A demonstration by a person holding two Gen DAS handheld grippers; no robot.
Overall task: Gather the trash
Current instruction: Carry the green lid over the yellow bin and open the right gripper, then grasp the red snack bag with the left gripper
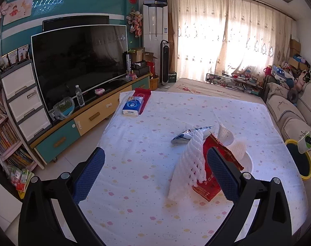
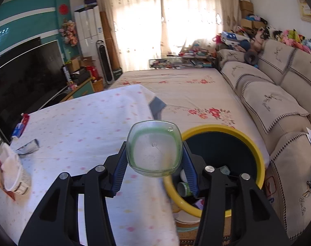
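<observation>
Both grippers look alike: the left gripper (image 1: 155,172) and right gripper (image 2: 154,168) have glossy black plastic arms with triangular cut-outs, round silver screws (image 2: 100,168) at the joints (two per side), and blue textured fingers (image 1: 88,176).

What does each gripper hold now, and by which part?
The right gripper holds a clear plastic cup by its two opposite side walls. The left gripper is open and holds nothing.

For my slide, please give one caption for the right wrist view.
Right gripper holds a plastic cup beside the yellow bin.
</observation>
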